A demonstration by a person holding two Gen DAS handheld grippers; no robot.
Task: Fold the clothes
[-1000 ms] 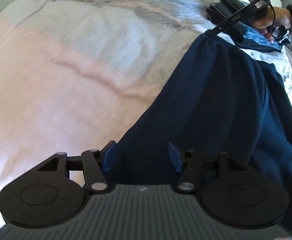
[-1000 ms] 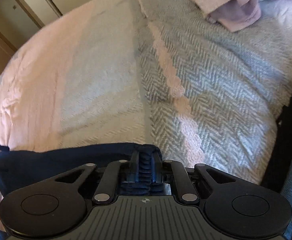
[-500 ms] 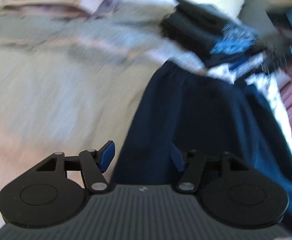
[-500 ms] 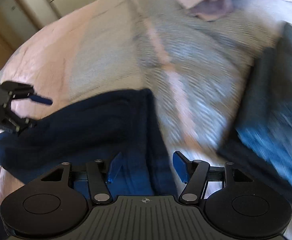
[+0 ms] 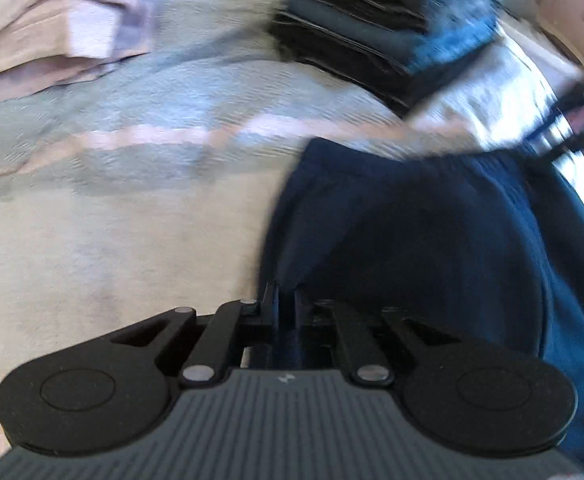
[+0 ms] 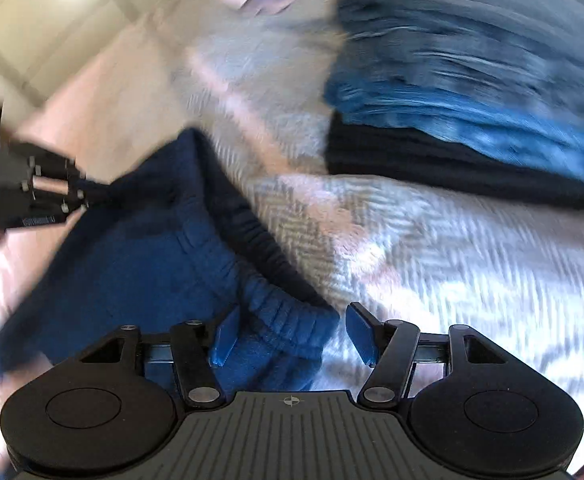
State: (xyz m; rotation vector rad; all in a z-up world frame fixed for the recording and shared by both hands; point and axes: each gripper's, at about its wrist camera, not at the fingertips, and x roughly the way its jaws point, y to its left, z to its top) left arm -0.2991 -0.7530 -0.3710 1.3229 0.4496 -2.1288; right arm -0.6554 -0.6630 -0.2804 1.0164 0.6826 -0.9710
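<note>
Navy trousers [image 5: 431, 240] lay on the bed [image 5: 112, 220], pinched by the just-closed left hand-held gripper [image 5: 286, 304], the right hand-held gripper [image 6: 288, 336] gaping over the waistband [image 6: 276, 312]: a one-sided tug risked skewing the fold.

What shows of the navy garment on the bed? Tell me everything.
The navy garment is a soft, fleecy dark blue piece with a gathered elastic band, lying partly spread on the herringbone bedspread near a stack of folded dark clothes. The left gripper has just closed its jaws on a pinch of one edge. The right gripper has open jaws with the band between them, unpressed. Blur hides finer detail.
</note>
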